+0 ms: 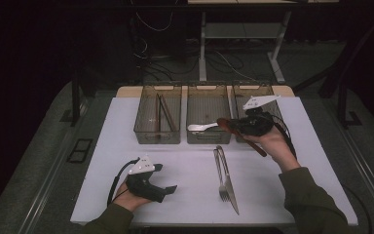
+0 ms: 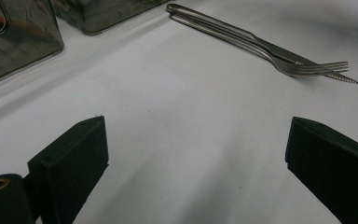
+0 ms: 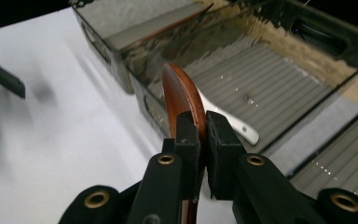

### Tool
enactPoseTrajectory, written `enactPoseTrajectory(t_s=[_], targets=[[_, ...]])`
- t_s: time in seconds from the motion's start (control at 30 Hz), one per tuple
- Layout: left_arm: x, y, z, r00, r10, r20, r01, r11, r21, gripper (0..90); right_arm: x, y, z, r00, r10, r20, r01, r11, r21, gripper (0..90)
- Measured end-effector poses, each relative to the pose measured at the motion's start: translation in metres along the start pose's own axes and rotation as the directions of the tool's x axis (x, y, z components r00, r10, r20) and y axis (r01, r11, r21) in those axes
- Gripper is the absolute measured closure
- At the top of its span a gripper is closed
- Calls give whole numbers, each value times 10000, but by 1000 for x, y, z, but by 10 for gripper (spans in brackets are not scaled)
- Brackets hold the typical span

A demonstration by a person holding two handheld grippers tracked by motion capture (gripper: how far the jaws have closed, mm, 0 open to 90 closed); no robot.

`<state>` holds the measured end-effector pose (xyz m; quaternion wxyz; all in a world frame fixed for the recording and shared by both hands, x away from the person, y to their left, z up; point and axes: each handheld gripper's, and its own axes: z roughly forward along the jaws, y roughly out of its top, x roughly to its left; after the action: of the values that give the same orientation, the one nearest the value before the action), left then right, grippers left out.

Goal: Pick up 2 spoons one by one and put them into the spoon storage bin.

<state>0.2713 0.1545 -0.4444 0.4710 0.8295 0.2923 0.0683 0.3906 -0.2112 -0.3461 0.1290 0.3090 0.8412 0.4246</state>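
Clamped between the jaws of my right gripper [image 3: 203, 128] stands a reddish-brown wooden spoon [image 3: 181, 95], smooth and glossy, held on edge above the front rim of the middle bin [image 3: 261, 74], where a white spoon [image 3: 235, 123] lies. That hand is raised, wrist tilted. My left gripper [image 1: 168, 187] rests on the table [image 1: 185, 165], jaws wide apart, near a fork [image 1: 220, 170] and knife [image 1: 229, 180].

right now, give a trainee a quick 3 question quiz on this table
1. True or false: the right gripper is shut on a wooden spoon.
2. Which cutlery lies loose on the table? A) fork and knife B) two plates C) a whisk
3. The white spoon lies in the ____ bin of the three.

Key: 1 true; 2 A; 3 middle
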Motion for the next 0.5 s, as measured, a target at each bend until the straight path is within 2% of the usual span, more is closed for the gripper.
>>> enactPoseTrajectory(t_s=[0.3,0.5], targets=[[-1,0,0,10000,31,56,-31,10000,28,51,-6,37,15,9998,-29,197,31,9999,-124,836],[0,0,0,10000,-41,69,41,10000,-21,51,-11,64,29,9994,111,336,-102,9996,-261,836]])
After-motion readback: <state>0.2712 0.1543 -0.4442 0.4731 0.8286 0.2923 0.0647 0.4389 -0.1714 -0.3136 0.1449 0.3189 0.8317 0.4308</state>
